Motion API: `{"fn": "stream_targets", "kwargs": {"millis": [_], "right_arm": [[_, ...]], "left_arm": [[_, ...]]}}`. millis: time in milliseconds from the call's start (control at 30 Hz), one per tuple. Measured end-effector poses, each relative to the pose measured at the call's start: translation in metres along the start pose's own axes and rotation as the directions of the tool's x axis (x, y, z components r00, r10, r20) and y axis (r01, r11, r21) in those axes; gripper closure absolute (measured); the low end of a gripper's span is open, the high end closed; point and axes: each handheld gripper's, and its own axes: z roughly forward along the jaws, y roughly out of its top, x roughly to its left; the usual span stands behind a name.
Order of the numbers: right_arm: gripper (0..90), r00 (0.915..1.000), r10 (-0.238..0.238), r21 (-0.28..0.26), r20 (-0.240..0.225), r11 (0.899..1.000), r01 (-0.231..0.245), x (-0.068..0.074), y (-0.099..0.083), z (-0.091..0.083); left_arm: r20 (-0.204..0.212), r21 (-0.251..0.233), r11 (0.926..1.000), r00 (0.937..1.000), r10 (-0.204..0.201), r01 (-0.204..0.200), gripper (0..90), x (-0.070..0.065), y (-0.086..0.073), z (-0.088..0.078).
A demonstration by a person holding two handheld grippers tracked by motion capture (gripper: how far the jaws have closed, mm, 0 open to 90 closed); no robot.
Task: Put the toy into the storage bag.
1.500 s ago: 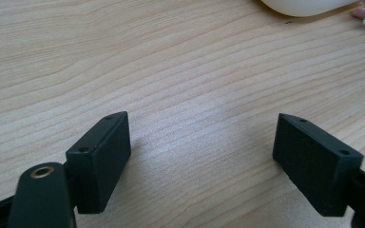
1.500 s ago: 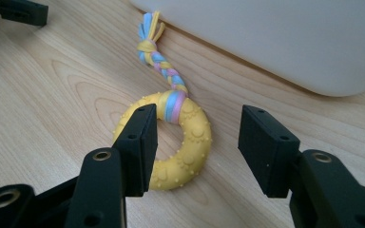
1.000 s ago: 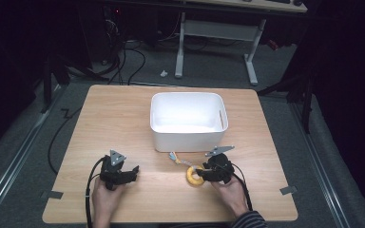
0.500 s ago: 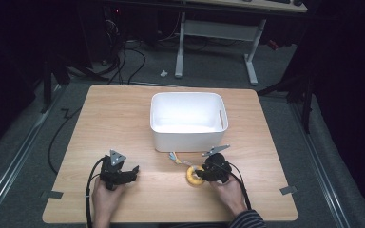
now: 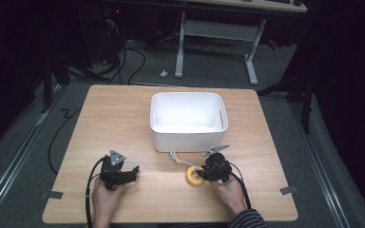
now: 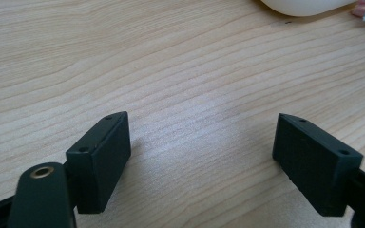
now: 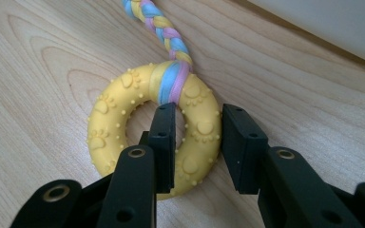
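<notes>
Right claw (image 7: 193, 142) of ours has just been closing and now pinches the near wall of the yellow rubber paw-print ring (image 7: 123, 128) lying on the pale wooden counter (image 5: 123, 118); its pastel braided rope (image 7: 164, 31) trails toward the white plastic tub (image 5: 188, 121). Our left claw (image 6: 202, 156) gapes wide, holding nothing.

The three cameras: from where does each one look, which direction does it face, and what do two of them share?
High view: above the person's side, facing forward and down on the table; both hands, left gripper, right gripper.
Left gripper view: on the left gripper, along open jaws at bare wood.
Right gripper view: on the right gripper, jaws, just closing, grip the yellow ring.
Shared: ring, braided rope and white bin in the high and right gripper views.
</notes>
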Motion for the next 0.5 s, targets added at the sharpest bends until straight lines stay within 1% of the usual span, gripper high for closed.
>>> {"fn": "stream_targets", "kwargs": {"millis": [67, 500], "right_arm": [[69.2, 1.0000, -0.001, -0.014, -0.009, 1.000, 0.001, 0.0005, 0.0001, -0.0012], [70.1, 0.9998, -0.011, -0.029, -0.014, 1.000, 0.011, 0.0013, 0.0004, -0.0046]], "left_arm": [[0.000, 0.000, 1.0000, 1.0000, 0.000, 0.000, 20.7, 0.0000, 0.0000, 0.0000], [0.000, 0.000, 1.0000, 1.0000, 0.000, 0.000, 20.7, 0.0000, 0.0000, 0.0000]]}}
